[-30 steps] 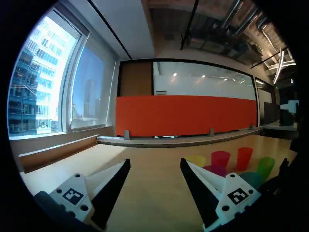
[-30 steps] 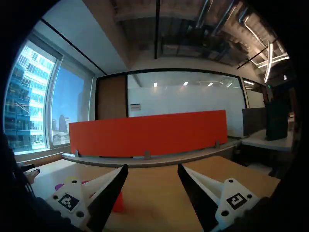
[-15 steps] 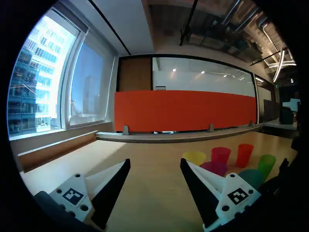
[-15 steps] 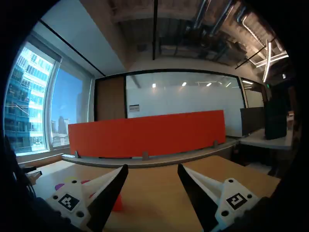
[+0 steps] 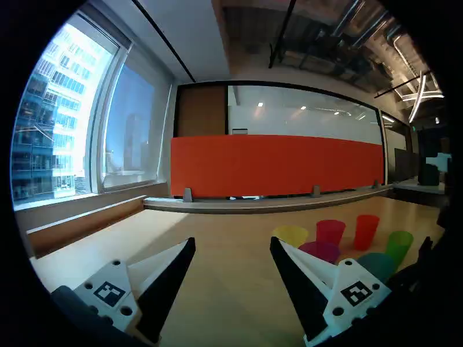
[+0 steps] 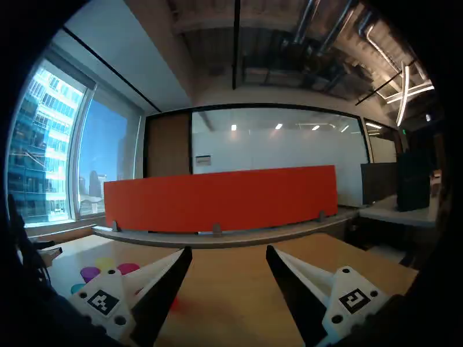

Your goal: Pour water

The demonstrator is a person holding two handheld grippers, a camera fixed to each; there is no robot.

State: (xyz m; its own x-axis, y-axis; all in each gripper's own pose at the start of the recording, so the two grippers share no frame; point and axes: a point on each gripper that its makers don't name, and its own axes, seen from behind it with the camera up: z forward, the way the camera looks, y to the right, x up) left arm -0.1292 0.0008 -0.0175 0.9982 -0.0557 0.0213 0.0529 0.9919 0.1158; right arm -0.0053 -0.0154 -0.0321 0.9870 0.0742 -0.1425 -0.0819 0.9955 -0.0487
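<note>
**Both grippers wide open and empty over the table, cups off to one side**

The left gripper (image 5: pixel 231 269) hovers low over the wooden table (image 5: pixel 231 231). Its two fingers are spread far apart and nothing is between them. Beyond its right-hand finger, six cups stand upright on the table. A yellow cup (image 5: pixel 290 234) and a magenta cup (image 5: pixel 322 250) are closest to the fingertip. A pink cup (image 5: pixel 330 230) and a red cup (image 5: pixel 366 230) stand behind those, and a green cup (image 5: pixel 399 246) is farther out. A teal cup (image 5: pixel 376 266) is partly hidden by the finger. I cannot tell whether any cup holds water.

The right gripper (image 6: pixel 228 277) is likewise spread wide and holds nothing. In the right gripper view, small cup rims sit low on the left, past its left-hand finger: a purple cup (image 6: pixel 89 273), a yellow one (image 6: pixel 105 263), a magenta one (image 6: pixel 128 268) and a teal one (image 6: pixel 77 287). A red smear beside that finger's inner edge is too blurred to name.

An orange divider (image 5: pixel 278 165) stands along the table's far edge. A tall window (image 5: pixel 58 133) on the left looks out on buildings.
</note>
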